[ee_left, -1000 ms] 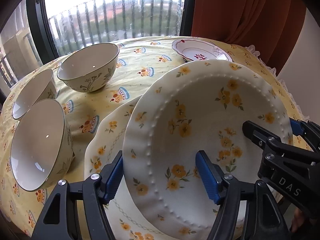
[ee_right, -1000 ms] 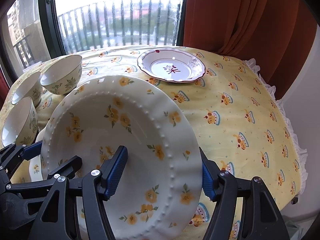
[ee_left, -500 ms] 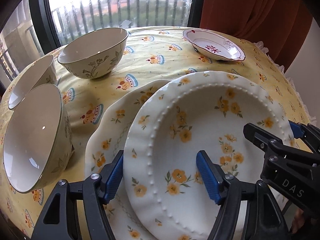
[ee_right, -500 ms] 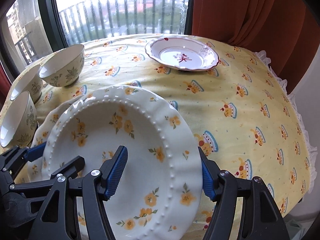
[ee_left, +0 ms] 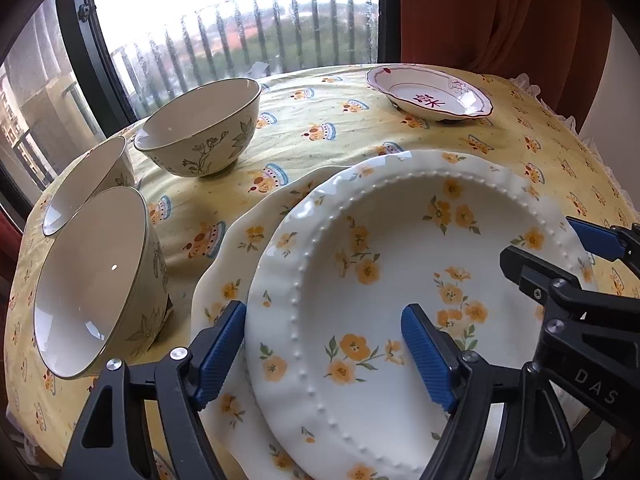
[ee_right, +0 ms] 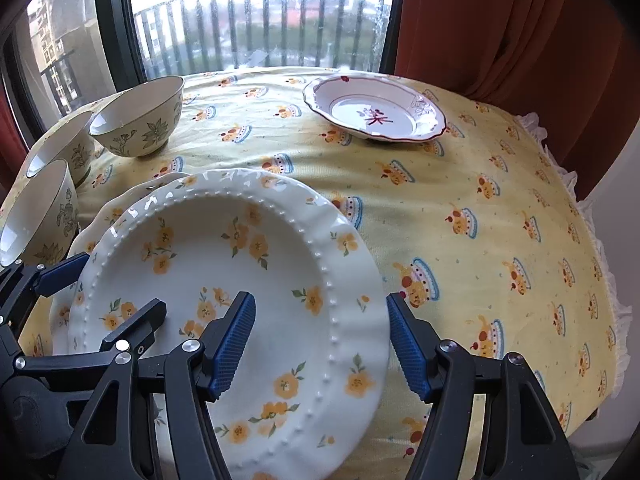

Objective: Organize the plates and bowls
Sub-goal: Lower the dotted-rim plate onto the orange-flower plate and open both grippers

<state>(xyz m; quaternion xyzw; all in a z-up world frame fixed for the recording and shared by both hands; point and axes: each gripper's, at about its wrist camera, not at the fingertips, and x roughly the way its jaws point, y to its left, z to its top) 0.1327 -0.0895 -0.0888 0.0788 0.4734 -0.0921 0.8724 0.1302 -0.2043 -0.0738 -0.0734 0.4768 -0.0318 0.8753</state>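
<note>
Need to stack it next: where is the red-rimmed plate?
The red-rimmed plate sits alone at the table's far side, right of the bowls, near the orange curtain.

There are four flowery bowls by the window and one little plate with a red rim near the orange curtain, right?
Not quite: there are three cream flowery bowls, not four. The left wrist view shows all three by the window. The little white plate with a red rim does sit near the orange curtain.
</note>
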